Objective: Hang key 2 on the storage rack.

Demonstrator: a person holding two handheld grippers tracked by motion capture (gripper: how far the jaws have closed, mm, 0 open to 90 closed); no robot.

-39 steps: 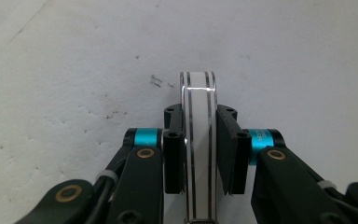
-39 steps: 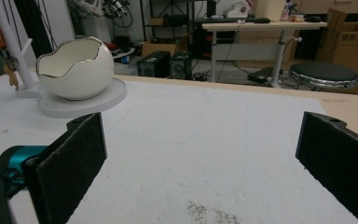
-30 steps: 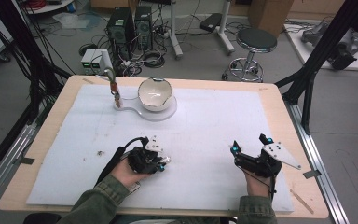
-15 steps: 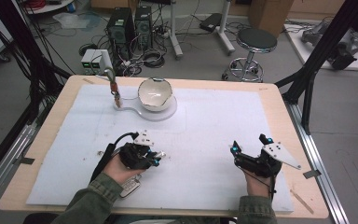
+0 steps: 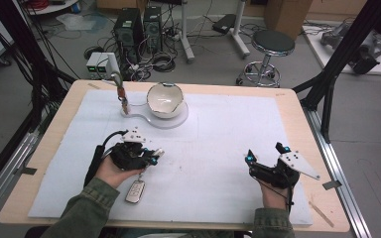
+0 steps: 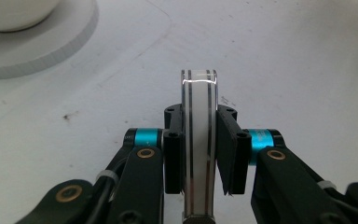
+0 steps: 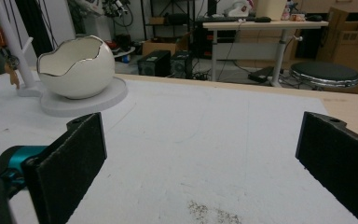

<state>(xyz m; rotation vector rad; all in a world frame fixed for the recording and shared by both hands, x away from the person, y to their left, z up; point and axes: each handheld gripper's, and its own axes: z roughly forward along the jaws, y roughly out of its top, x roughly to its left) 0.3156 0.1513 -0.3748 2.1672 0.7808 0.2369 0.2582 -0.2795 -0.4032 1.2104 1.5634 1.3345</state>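
Note:
My left gripper [image 5: 151, 154] is at the near left of the white mat, shut on a flat white piece with thin dark stripes [image 6: 198, 140], gripped edge-on between the pads. A silver and black key fob [image 5: 135, 191] shows just below that hand, joined to it by a thin link; I cannot tell whether it hangs or rests on the mat. My right gripper [image 5: 265, 152] rests at the near right with its jaws wide open and nothing between them [image 7: 200, 154].
A white cracked-egg bowl [image 5: 164, 99] sits on a round white base [image 5: 178, 120] at the far middle of the mat. A slim post with small hanging charms [image 5: 121, 99] stands at the base's left end. A stool and computer cases are on the floor beyond the table.
My left hand has risen and drifted left and away from the near edge with the white piece still gripped. The key fob now shows below the hand. The right hand has stayed still.

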